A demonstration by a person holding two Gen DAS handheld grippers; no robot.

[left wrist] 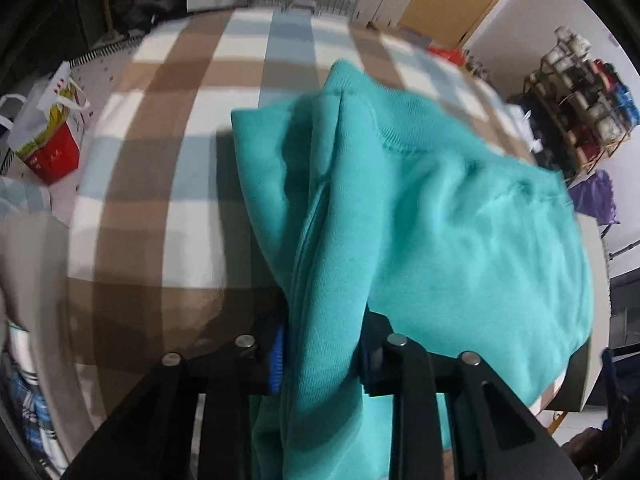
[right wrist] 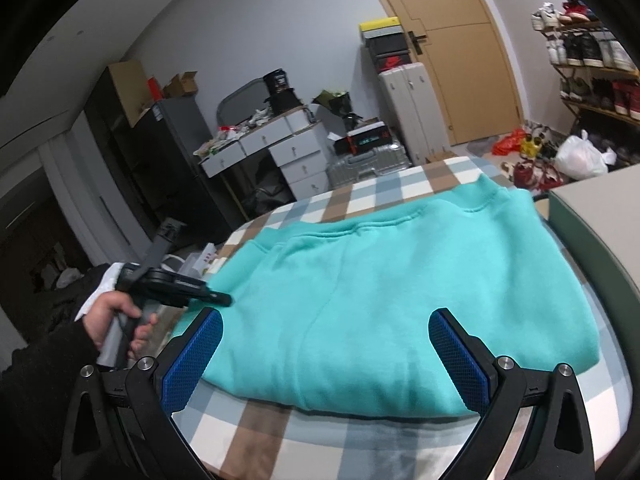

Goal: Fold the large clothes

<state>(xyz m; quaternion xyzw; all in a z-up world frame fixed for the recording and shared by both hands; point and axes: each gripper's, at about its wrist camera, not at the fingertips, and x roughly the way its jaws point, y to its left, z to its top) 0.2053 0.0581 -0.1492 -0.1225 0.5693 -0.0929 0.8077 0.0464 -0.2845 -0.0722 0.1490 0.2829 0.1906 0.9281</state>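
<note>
a teal sweatshirt (right wrist: 400, 292), partly folded, is shown lying on a bed covered by a checked sheet (right wrist: 360, 440) in brown, blue and white. the left gripper (left wrist: 320, 356) is seen clenched on a bunched fold at the garment's left edge, the cloth pinched between its pads. the right gripper (right wrist: 326, 354) is held spread wide above the near hem, with nothing grasped. the left hand (right wrist: 116, 312) is wrapped around its handle.

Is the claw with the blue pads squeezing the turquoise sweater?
No, the right claw gapes wide open, its blue pads apart above the turquoise fleece sweater.
</note>
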